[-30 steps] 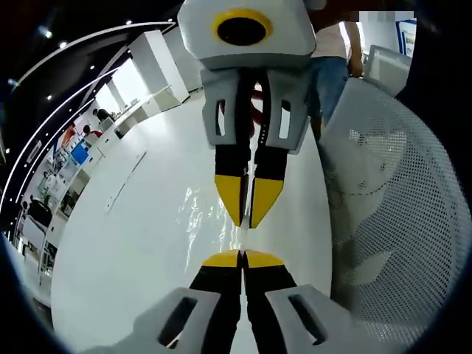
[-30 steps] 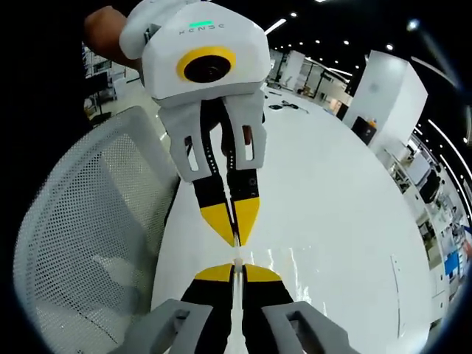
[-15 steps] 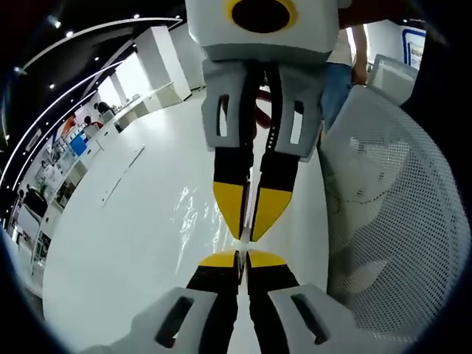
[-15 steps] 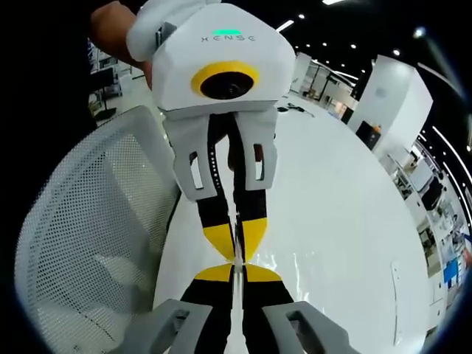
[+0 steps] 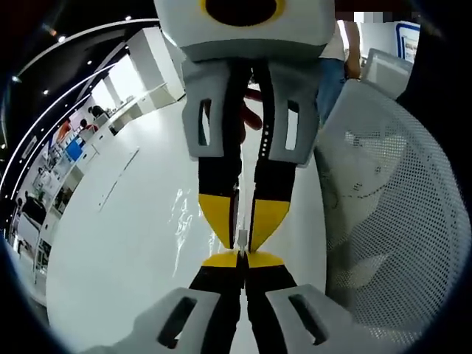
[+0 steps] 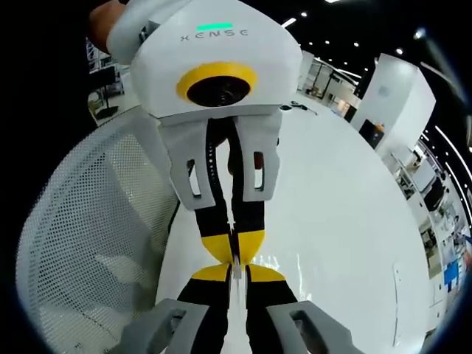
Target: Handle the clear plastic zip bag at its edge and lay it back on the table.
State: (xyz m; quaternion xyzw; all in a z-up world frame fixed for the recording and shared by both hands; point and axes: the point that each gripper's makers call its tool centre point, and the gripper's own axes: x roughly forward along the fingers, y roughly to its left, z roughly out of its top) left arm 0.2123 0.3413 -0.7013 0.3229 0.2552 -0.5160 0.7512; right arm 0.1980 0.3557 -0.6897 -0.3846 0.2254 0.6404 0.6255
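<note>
Left gripper view and right gripper view, two grippers meeting tip to tip over a white table. The only legible writing is the word "XENSE" under a green light bar, on the white housing of the left gripper [image 6: 234, 259] where it enters the right gripper view at upper centre.

The clear plastic zip bag [image 5: 193, 214] is transparent and glossy; in the left gripper view it reads as a patch of wrinkled highlights just left of frame centre, lying over the table [image 5: 118, 243], with a thin pale edge running up into the pinch point. In the right gripper view the bag [image 6: 284, 263] appears as faint glints just right of the tips, and its edge [image 6: 237, 274] stands as a narrow white strip between the lower jaws.

Two grippers are counted, each with two yellow-tipped black jaws. The left gripper [image 5: 241, 258] rises from the bottom of its own view with jaws pressed together on the bag's edge; the right gripper [image 5: 241, 237] descends from the top, jaws likewise closed on that edge. In the right gripper view the right gripper [image 6: 237, 273] occupies bottom centre — its tips nearly touch the left gripper's.

One white mesh chair back [image 5: 398, 221] fills the right of the left gripper view and the left [image 6: 96, 236] of the right gripper view. One person in jeans [image 5: 332, 74] stands at upper right.
</note>
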